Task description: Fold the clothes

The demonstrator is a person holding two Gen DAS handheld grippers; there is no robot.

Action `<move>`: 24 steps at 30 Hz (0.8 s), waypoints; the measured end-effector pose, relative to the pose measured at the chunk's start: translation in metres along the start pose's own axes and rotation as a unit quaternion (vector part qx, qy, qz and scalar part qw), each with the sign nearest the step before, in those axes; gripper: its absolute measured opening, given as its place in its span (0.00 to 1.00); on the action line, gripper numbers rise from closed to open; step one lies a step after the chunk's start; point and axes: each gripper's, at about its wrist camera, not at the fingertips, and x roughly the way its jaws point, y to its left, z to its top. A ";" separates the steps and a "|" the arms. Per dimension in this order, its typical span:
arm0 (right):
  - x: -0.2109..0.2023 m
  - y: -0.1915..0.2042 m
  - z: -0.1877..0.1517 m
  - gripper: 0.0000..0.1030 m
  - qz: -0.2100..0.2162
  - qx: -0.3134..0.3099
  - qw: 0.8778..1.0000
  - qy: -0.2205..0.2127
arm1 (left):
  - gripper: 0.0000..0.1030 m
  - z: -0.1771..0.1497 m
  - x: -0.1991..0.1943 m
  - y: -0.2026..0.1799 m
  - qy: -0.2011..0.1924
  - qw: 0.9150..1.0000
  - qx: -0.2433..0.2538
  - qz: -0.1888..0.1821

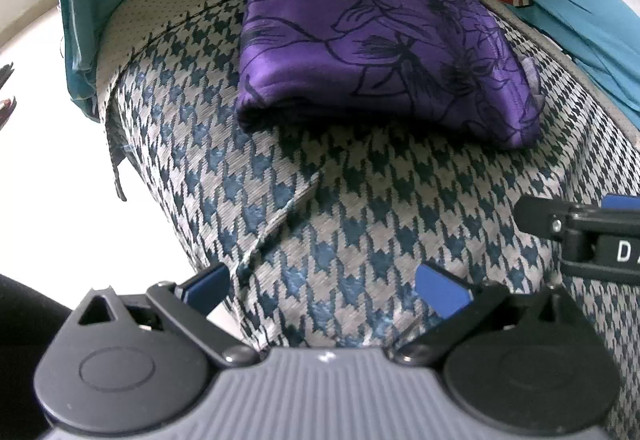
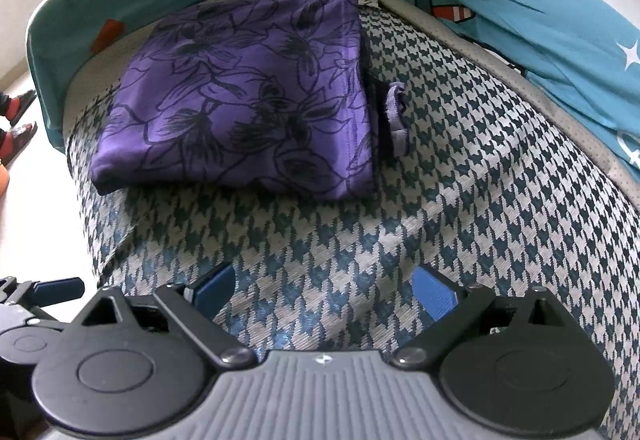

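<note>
Nearest the lenses, the left tool [image 1: 322, 290] is hovering with its blue-padded fingers [image 1: 440, 290] spread wide and gripping nothing; only the houndstooth cover [image 1: 340, 207] is showing between them. The right tool [image 2: 324, 290] is hanging the same way, fingers apart and empty, low over the same patterned cloth. In the left wrist view the right tool is poking in at the right edge, and in the right wrist view the left tool is showing at the lower left, so the two are sitting side by side.

Farther out, the folded purple garment [image 2: 240, 95] with its dark flower print is lying flat on the houndstooth cover, well clear of both tools, a small purple loop [image 2: 396, 119] sticking out beside its right edge.

Beyond it, a teal printed sheet [image 2: 520, 11] is draping around the back and sides. At the far left, sandalled feet [image 2: 16, 119] are standing on the pale floor.
</note>
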 end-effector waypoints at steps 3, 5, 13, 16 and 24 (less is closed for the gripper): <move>0.000 0.001 0.000 0.93 -0.001 -0.004 1.000 0.001 | 1.00 0.000 0.000 0.000 0.001 1.000 0.000 -0.003; -0.001 0.001 0.000 0.93 -0.003 -0.006 1.000 0.002 | 1.00 0.000 0.000 0.000 0.002 1.000 0.000 -0.005; -0.002 0.000 0.001 0.93 -0.009 -0.004 1.000 0.003 | 1.00 -0.002 -0.002 -0.003 0.003 1.000 0.005 -0.013; -0.004 -0.001 0.001 0.93 -0.010 -0.004 1.000 0.002 | 1.00 -0.002 -0.002 -0.003 0.003 1.000 0.006 -0.016; -0.005 0.000 0.001 0.93 -0.012 -0.007 1.000 0.001 | 1.00 -0.003 -0.005 -0.006 0.001 1.000 0.011 -0.025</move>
